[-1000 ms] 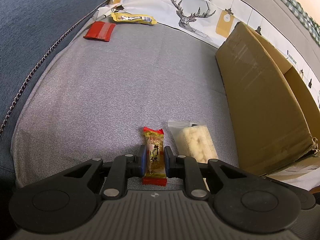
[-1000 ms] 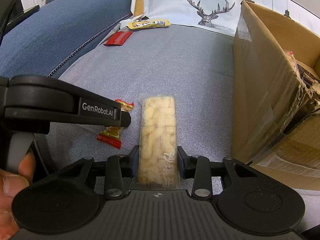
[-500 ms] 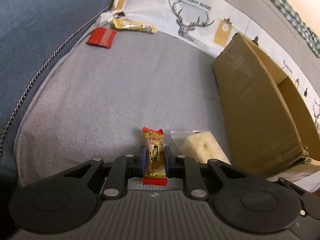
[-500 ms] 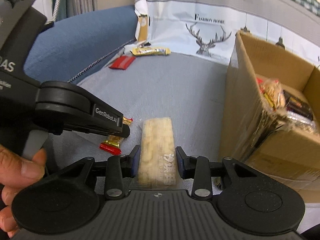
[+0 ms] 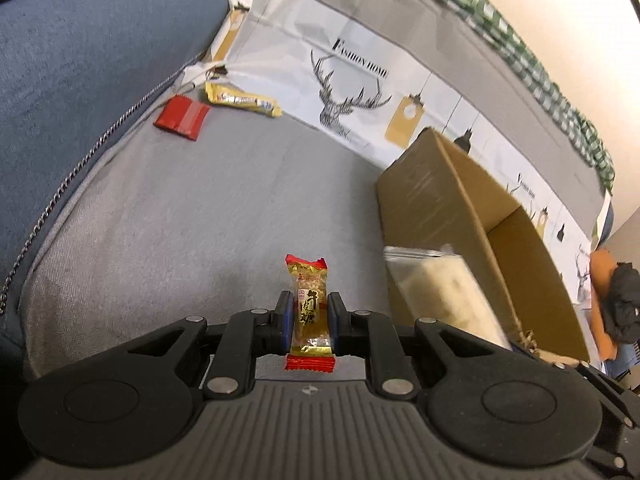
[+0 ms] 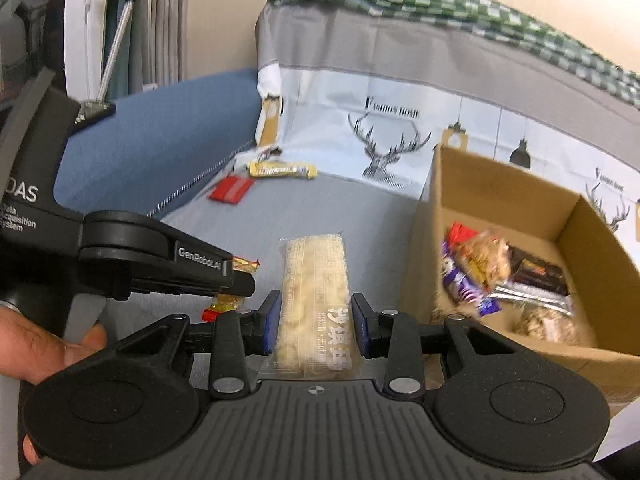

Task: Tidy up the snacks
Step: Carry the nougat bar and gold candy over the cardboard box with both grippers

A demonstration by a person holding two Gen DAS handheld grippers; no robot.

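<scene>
Both grippers lifted off sofa; left gripper (image 5: 308, 322) jaws clamp candy (image 5: 309, 307), right gripper (image 6: 316, 320) jaws clamp cracker pack (image 6: 314, 300).

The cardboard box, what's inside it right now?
The cardboard box holds a loose pile of snack packets: purple, red, dark and clear wrappers. Its near wall hides the bottom front, and whatever lies under the pile is covered.

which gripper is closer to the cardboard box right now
Right. The right gripper, shut on the pale snack bar, sits just beside the cardboard box. The left gripper, shut on the small candy, is farther out, on the bar's other side.
</scene>
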